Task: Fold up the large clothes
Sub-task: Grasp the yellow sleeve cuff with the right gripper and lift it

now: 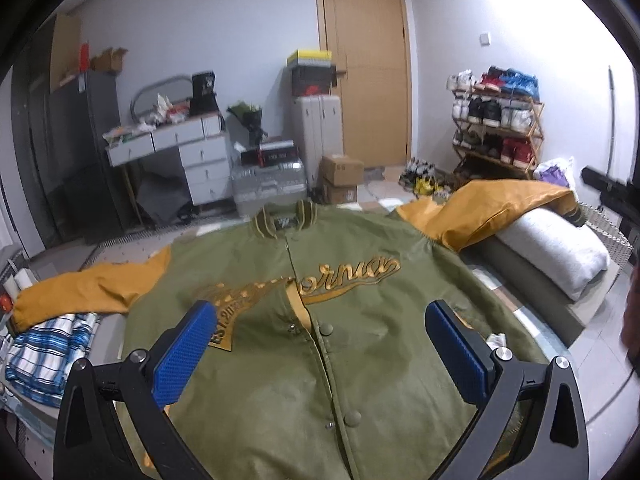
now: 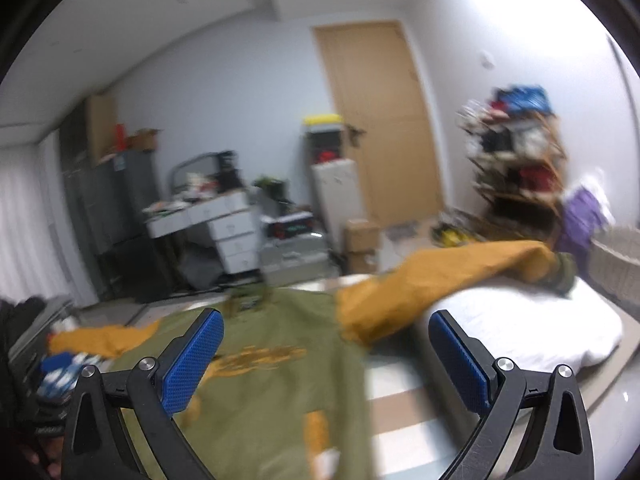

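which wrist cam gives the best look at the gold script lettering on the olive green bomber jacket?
Left wrist. The gold script lettering sits sharp and centred on the olive green bomber jacket, between the open left gripper. In the right wrist view the lettering is a motion-blurred, unreadable smear near the left fingertip of the open right gripper.

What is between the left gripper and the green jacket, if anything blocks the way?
Nothing visible blocks it. The left gripper is open right above the jacket, with only air between them. One mustard sleeve lies draped over the white pillow to the side, away from the jaws.
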A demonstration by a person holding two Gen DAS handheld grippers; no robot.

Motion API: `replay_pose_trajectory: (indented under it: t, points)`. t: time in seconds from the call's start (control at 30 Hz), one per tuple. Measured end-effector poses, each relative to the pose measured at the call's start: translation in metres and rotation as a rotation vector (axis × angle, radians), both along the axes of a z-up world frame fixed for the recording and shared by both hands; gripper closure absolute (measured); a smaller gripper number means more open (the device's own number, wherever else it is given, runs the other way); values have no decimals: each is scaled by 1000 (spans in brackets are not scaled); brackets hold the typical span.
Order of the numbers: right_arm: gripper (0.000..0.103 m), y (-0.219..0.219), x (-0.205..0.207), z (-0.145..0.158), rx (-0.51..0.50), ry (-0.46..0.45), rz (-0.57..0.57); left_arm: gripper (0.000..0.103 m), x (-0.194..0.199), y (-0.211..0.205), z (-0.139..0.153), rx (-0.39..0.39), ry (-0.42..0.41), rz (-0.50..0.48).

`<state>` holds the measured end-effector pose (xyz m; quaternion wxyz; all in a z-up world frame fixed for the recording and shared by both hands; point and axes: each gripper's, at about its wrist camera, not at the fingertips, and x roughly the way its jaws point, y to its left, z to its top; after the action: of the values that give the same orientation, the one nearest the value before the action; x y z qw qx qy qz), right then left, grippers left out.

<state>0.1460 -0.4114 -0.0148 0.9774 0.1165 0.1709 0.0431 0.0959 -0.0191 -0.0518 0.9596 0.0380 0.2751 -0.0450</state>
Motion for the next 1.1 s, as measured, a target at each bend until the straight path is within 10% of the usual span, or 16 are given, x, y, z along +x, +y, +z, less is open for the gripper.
replay_pose_trajectory:
  t: [0.47,0.6,0.83,1.1]
  points:
    - [8,-217,144,-58,554,460,-264,1,33,6,-28,26,183,41]
    - [33,-233,166,-74,600,531,-319,1,32,7,-27,30,191,40]
    - [70,-213,195,-39,298,447,-381,1,24,19,-18,30,171,60]
    - [77,-125,188,48,-48,165,-363,1,13,62,-1,2,109,138]
